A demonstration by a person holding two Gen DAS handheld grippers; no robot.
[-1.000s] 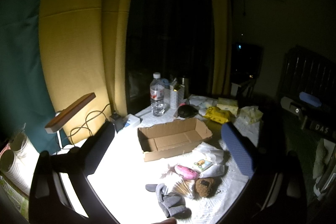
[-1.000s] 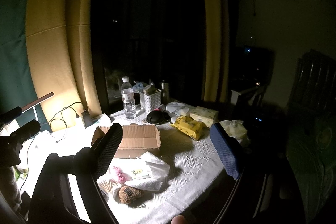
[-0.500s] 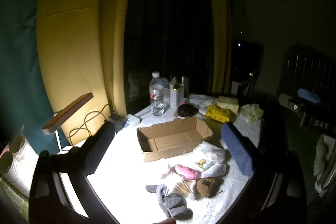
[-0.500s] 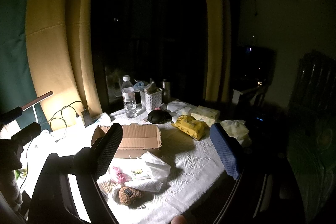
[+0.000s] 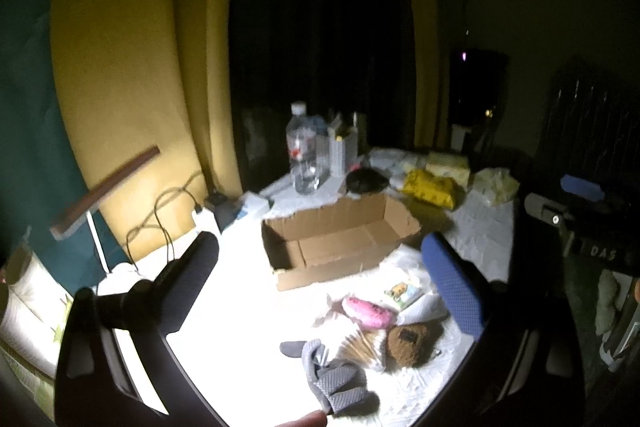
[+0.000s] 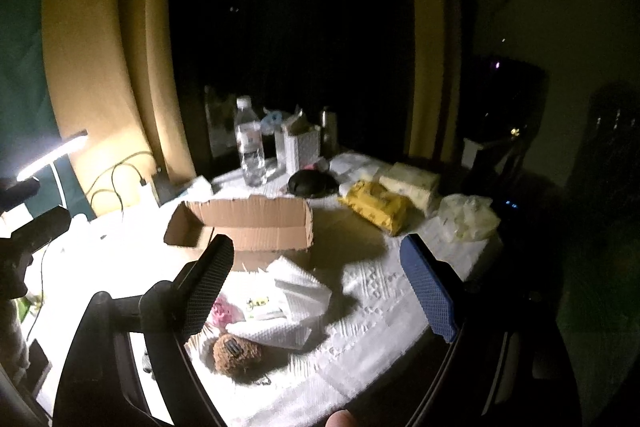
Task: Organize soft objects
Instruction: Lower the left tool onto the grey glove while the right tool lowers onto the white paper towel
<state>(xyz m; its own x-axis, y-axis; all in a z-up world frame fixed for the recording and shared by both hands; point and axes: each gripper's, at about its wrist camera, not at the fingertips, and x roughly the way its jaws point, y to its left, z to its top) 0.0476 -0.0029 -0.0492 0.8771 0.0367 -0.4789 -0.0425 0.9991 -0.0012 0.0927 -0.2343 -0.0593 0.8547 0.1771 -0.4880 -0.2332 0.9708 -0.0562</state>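
An open, empty cardboard box (image 5: 336, 243) (image 6: 248, 223) sits mid-table. In front of it lies a pile: a pink soft toy (image 5: 370, 311) (image 6: 222, 309), a brown plush (image 5: 412, 341) (image 6: 236, 351), a grey mesh item (image 5: 332, 383), a tan fanned item (image 5: 360, 345), a small printed packet (image 5: 402, 293) and white tissues (image 6: 296, 291). My left gripper (image 5: 320, 267) is open and empty above the table, short of the pile. My right gripper (image 6: 320, 275) is open and empty, above the tissues.
A water bottle (image 5: 303, 155), white holder (image 5: 342, 151), black round object (image 5: 366, 181), yellow pack (image 5: 430, 185) and tissue packs (image 6: 408, 183) stand behind the box. A lit desk lamp (image 5: 104, 191) and cables (image 5: 160, 219) are at the left. The table edge is at the right.
Both grippers have drifted slightly closer to the table; the views shifted a little. Nothing on the table has moved and both grippers stay open.
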